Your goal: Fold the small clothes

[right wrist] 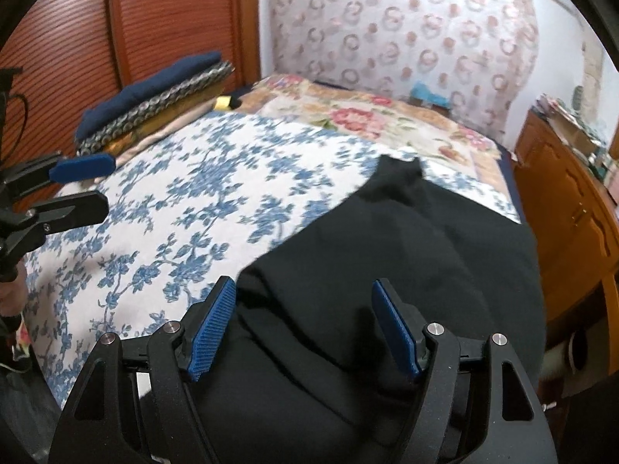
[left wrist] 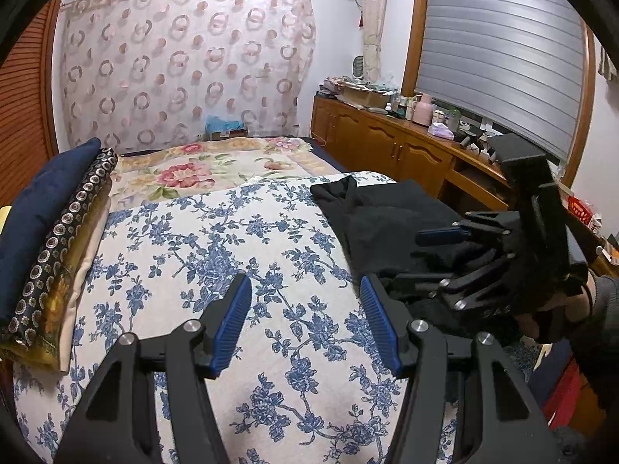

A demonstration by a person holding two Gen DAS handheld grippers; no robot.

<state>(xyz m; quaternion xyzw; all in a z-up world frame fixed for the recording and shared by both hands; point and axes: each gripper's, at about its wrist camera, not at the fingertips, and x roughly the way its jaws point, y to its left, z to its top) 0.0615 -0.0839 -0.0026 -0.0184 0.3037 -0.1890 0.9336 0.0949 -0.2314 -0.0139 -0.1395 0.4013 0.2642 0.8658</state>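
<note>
Right gripper (right wrist: 303, 328) spread wide above black garment (right wrist: 406, 255) rumpled on bed (right wrist: 162, 208); left gripper (left wrist: 305, 323) likewise released — risks: pinching bedcover too, or bunching layers.

Left wrist view: sits low over the blue-flowered bed cover (left wrist: 216, 239), facing the curtained far wall (left wrist: 185, 62), window and cabinets to the right. Right wrist view: close above the black garment (right wrist: 406, 255), facing the same wall, turned toward the wooden panel (right wrist: 116, 27). Both share bed cover, garment, stacked cushions (left wrist: 50, 232) and curtain; each catches the other gripper at its edge
</note>
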